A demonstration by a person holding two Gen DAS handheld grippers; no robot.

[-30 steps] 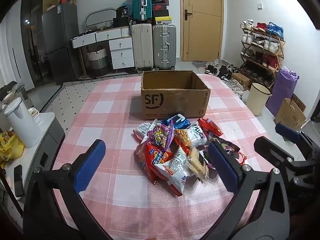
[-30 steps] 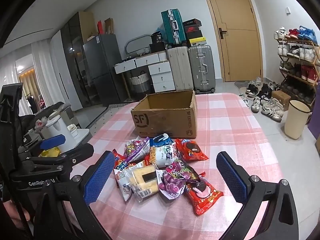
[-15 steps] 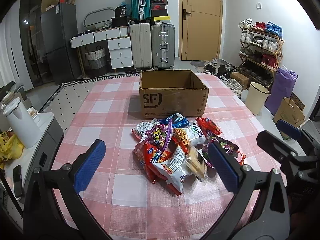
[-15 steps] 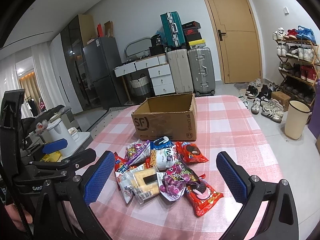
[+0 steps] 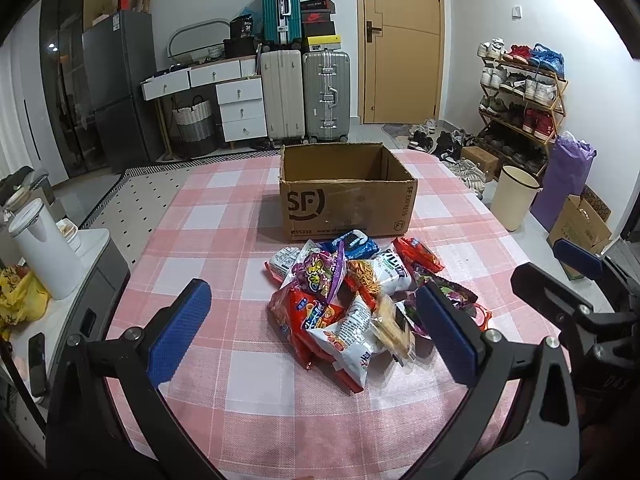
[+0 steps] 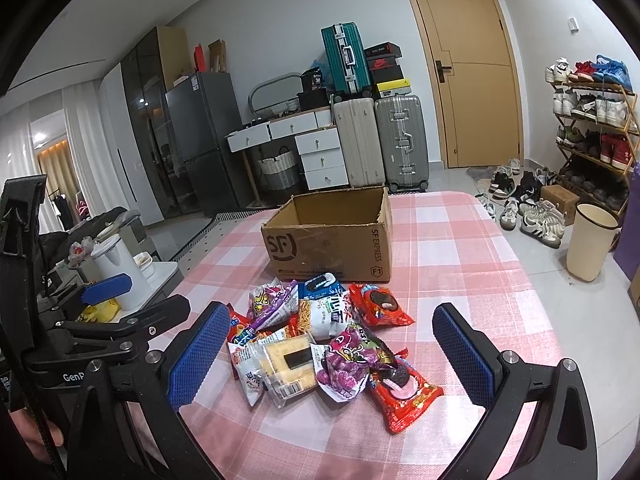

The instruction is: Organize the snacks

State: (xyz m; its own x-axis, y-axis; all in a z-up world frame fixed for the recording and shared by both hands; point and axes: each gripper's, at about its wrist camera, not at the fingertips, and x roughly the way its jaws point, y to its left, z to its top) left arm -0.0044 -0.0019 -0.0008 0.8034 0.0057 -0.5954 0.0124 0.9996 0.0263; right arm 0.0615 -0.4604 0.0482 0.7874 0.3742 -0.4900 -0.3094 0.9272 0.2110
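A heap of snack packets (image 5: 356,296) (image 6: 320,336) lies on the pink checked tablecloth (image 5: 224,216), in front of an open cardboard box (image 5: 344,192) (image 6: 332,240) marked SF. The box looks empty from here. My left gripper (image 5: 314,332) hangs open above the near side of the heap, nothing between its blue pads. My right gripper (image 6: 332,354) is open too, held over the packets from the right side. In each wrist view the other gripper shows at the edge of the frame.
A white kettle (image 5: 40,248) stands on a low grey unit left of the table. A cream bin (image 5: 516,196) and a shoe rack (image 5: 520,104) are on the right. Suitcases (image 5: 304,92), drawers and a door stand at the back wall.
Both views have drifted back and slightly up from the heap, so the packets and box sit a little farther off. Both grippers stay open and nothing on the table has moved.
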